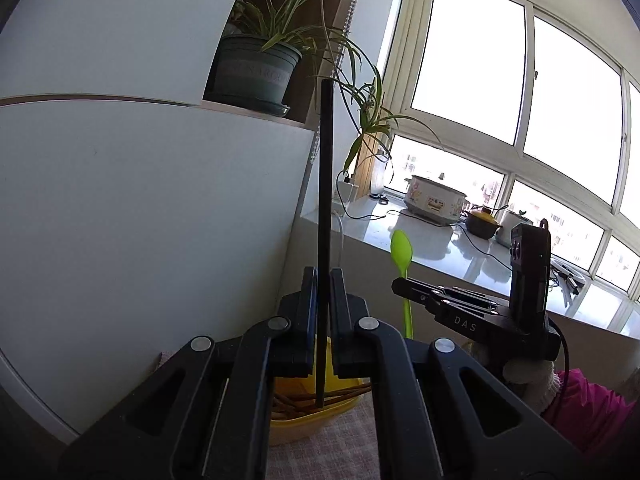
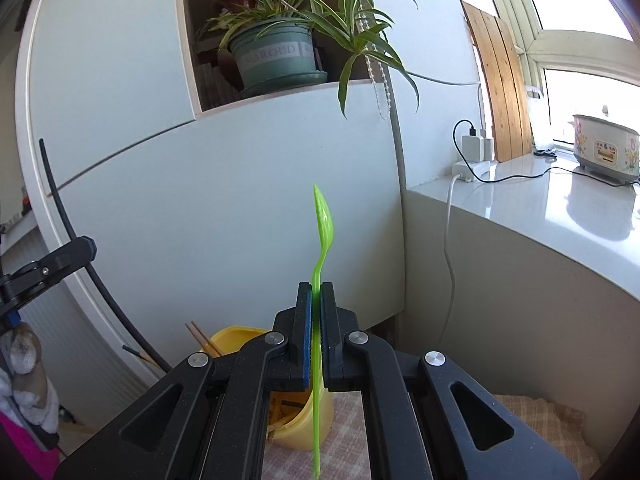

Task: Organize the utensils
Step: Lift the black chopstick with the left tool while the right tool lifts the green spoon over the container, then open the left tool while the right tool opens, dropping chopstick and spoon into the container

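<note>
Cabinet (image 2: 224, 208): white, with an open niche holding a potted spider plant (image 2: 276, 52)
Windowsill (image 2: 560, 208): glossy white, carrying a flowered slow cooker (image 2: 606, 148) near the window
Tablecloth (image 2: 348, 440): checked, under the container
Yellow container (image 1: 308, 416): on the cloth below both grippers — wooden chopsticks (image 1: 308, 400) lie inside it
Left gripper (image 1: 323, 292): jaws narrow, clamped on a black chopstick (image 1: 325, 184) standing upright, its lower tip over the container
Right gripper (image 2: 316, 304): jaws nearly together, pinching a lime-green plastic spoon (image 2: 322, 220) by the handle — bowl up, handle end hanging down beside the container
</note>
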Demonstrator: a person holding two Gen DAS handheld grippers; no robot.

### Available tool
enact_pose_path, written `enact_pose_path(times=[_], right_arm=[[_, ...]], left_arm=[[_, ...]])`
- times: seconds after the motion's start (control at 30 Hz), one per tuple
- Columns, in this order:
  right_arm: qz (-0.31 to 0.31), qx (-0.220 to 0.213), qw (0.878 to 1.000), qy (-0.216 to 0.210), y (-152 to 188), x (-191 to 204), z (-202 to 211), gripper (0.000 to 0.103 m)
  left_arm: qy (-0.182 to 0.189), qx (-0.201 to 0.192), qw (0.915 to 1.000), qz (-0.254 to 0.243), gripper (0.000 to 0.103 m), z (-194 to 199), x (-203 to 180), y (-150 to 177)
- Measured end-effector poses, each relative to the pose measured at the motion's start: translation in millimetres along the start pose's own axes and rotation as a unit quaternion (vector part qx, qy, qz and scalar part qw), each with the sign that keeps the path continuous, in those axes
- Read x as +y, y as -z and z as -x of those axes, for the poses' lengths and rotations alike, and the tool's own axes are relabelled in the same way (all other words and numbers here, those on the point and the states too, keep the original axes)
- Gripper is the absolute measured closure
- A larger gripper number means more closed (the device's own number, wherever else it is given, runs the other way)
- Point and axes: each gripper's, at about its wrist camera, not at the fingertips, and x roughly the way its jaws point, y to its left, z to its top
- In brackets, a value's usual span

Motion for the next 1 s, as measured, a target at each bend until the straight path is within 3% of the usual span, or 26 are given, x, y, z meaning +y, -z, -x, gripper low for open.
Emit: enact_pose_path(times=[0.7,1.0], right_arm=[[0.019,0.010,0.999,-0.045,-7,17,-75,0.101],[0.040,0.044,0.996,-0.063,5,15,-80,0.101]], left_arm=[[-0.013,0.036,0.9993,-0.008,0.100,-21,8,19],[-0.013,0.046,0.9989,-0.002,0.100,-28,11,24]])
